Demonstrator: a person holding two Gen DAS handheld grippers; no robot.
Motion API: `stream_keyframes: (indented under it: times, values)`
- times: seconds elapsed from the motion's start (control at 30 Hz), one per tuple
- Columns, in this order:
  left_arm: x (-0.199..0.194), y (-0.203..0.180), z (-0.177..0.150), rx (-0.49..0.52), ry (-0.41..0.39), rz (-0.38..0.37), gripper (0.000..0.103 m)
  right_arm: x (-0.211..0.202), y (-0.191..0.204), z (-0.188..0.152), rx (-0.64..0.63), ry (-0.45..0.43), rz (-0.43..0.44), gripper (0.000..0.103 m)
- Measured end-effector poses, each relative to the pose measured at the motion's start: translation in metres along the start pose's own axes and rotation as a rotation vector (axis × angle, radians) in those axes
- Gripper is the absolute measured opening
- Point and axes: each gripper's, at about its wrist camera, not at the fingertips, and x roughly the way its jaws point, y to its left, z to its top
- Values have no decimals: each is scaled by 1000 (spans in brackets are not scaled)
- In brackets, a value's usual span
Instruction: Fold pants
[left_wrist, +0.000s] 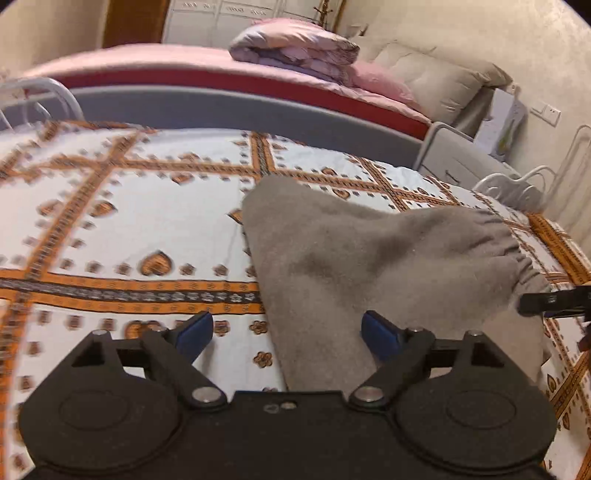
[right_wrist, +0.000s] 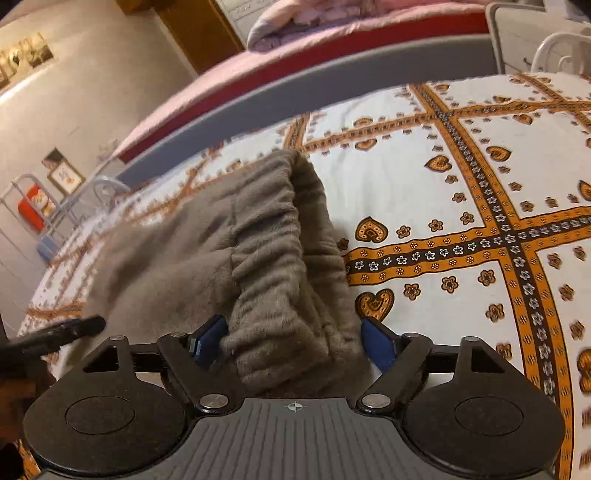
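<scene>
Grey fleece pants (left_wrist: 369, 251) lie folded on a white bedsheet with orange bands (left_wrist: 129, 221). Their elastic waistband (right_wrist: 280, 258) is at the near right. My left gripper (left_wrist: 288, 334) hovers open over the pants' left edge. Its right pad (left_wrist: 380, 336) is above the fabric and its left pad is above the sheet. My right gripper (right_wrist: 295, 345) is also open, and the bunched waistband lies between its blue pads without being pinched. A black finger of the right gripper (left_wrist: 554, 301) shows at the right edge of the left wrist view. A finger of the left one (right_wrist: 62, 330) shows in the right wrist view.
A grey padded rail (left_wrist: 240, 107) borders the far side of the sheet. Behind it is a pink bed with a folded quilt (left_wrist: 295, 51) and a beige pillow (left_wrist: 424, 77). White metal bed frames (left_wrist: 517, 184) stand at the corners. Patterned sheet (right_wrist: 461, 184) spreads right of the pants.
</scene>
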Motion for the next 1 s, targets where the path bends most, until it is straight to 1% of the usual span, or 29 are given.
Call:
stream_keyframes:
  times: [0.03,0.07,0.1,0.13,0.17,0.2,0.3,0.37,0.47,0.5,0.53,0.6,0.67,0.77,0.83,0.9,1.0]
  values:
    - [-10,-3,-1,6,-4,13,91,-8,2,-2,0,-1,4,85]
    - [-18,-4,-3,8,-9,23,95,-17,4,-5,-9,-18,4,91]
    - [-29,-5,-5,11,-19,29,96,-24,13,-5,-22,-45,-3,97]
    - [-42,-7,-8,9,-27,36,97,-35,17,-9,-38,-68,-11,101]
    - [-53,-8,-9,7,-34,50,97,-46,21,-13,-58,-79,-19,103]
    - [-64,-11,-12,6,-41,63,97,-55,27,-16,-82,-84,-25,103]
    - [-102,-23,-30,7,-77,47,97,-86,43,-39,-129,-126,-78,103]
    - [-126,-37,-41,46,-85,46,97,-107,53,-60,-162,-140,-102,103]
    - [-163,-60,-58,99,-158,87,97,-134,73,-90,-243,-153,-180,103]
    - [-173,-66,-66,114,-172,101,97,-144,80,-102,-270,-160,-184,103]
    - [-182,-72,-76,128,-179,116,97,-151,84,-112,-285,-170,-187,103]
    - [-195,-84,-91,156,-174,123,97,-170,91,-131,-277,-222,-215,103]
    - [-208,-95,-106,185,-169,111,97,-192,97,-147,-258,-283,-187,103]
    - [-228,-105,-127,201,-178,109,97,-212,105,-174,-206,-326,-138,103]
    - [-245,-106,-141,172,-200,100,97,-222,116,-191,-227,-342,-121,103]
    - [-262,-108,-155,127,-226,93,97,-230,132,-211,-289,-357,-130,103]
    - [-274,-108,-166,98,-244,106,97,-234,145,-231,-332,-339,-127,103]
